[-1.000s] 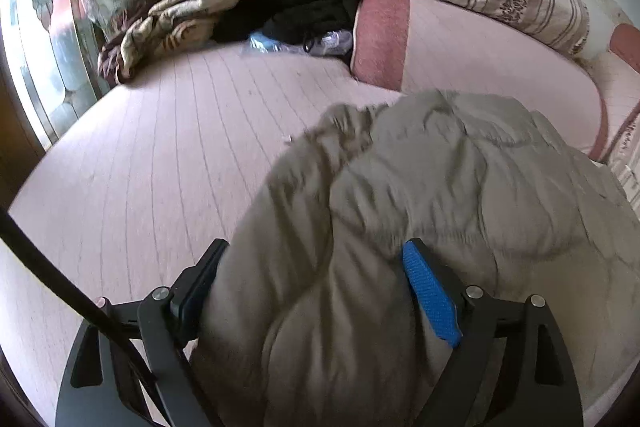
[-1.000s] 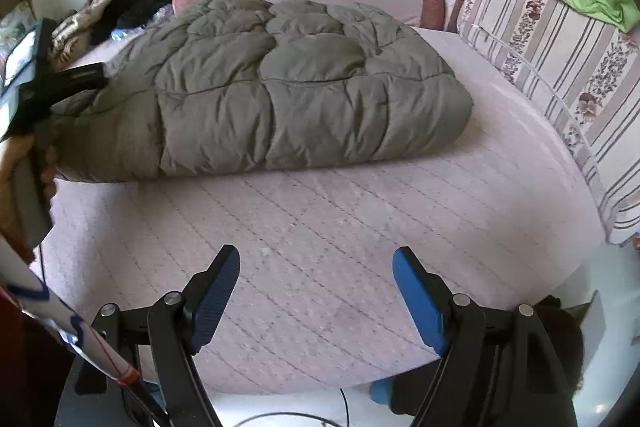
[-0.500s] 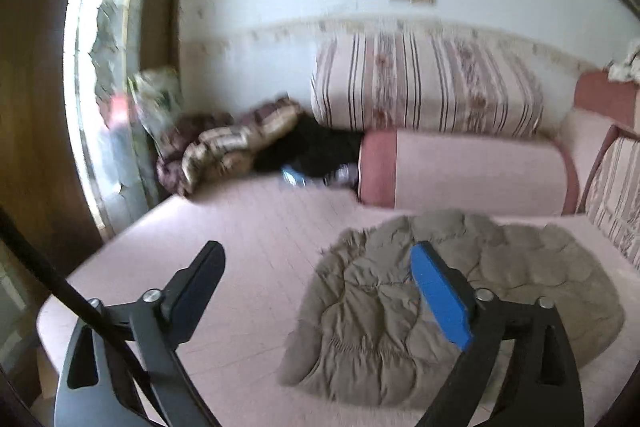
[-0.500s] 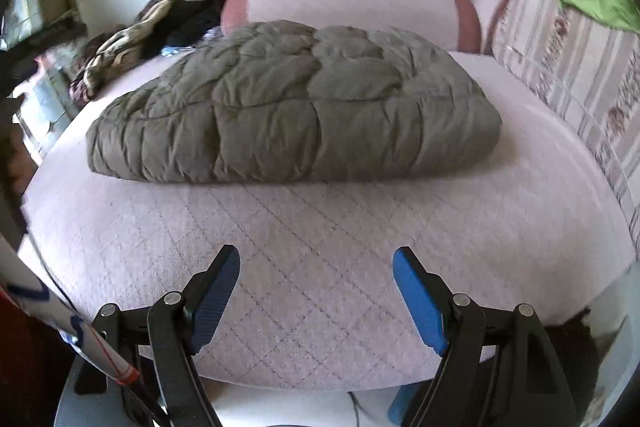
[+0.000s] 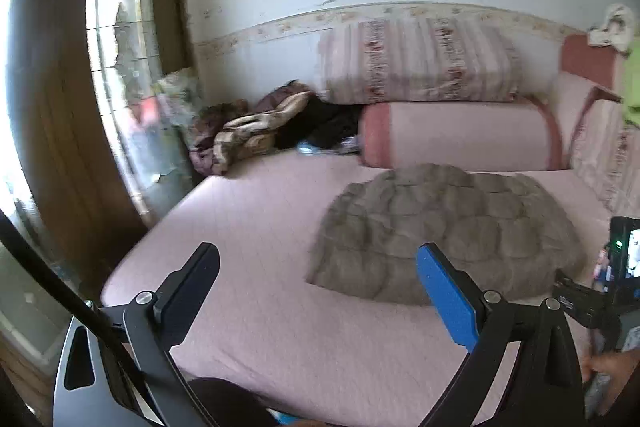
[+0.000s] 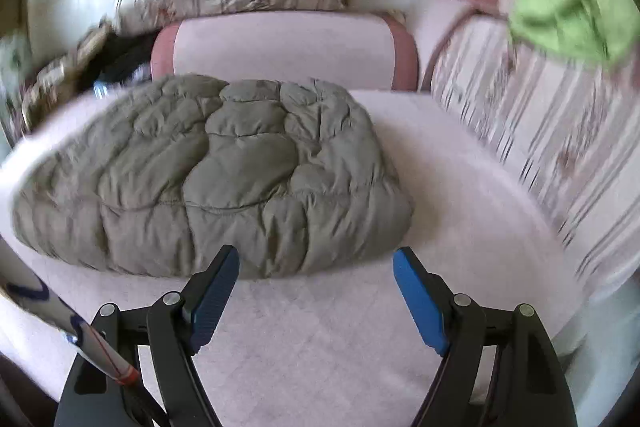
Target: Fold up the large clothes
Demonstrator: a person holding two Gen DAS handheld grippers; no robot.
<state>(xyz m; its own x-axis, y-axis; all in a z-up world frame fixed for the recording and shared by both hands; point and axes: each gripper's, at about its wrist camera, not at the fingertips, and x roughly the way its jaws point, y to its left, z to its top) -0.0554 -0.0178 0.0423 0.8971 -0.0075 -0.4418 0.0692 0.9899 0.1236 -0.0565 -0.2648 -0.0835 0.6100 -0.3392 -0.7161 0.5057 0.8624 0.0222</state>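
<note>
A grey-green quilted puffer jacket (image 5: 444, 231) lies folded into a thick bundle on the pink bed (image 5: 260, 227); it also shows in the right wrist view (image 6: 216, 175). My left gripper (image 5: 318, 267) is open and empty, held back from the jacket's left front corner, above the bed. My right gripper (image 6: 316, 267) is open and empty, just short of the jacket's near edge. Part of the right-hand device (image 5: 600, 287) shows at the right edge of the left wrist view.
A pink bolster (image 5: 460, 135) and a striped pillow (image 5: 416, 67) lie behind the jacket. Loose clothes (image 5: 256, 131) are piled at the back left by the window door (image 5: 120, 67). A striped cushion (image 6: 540, 131) with a green garment (image 6: 572, 11) stands on the right.
My left gripper has let go of the jacket and pulled back and up, away from it. My right gripper has moved closer to the jacket's near edge. The jacket lies still.
</note>
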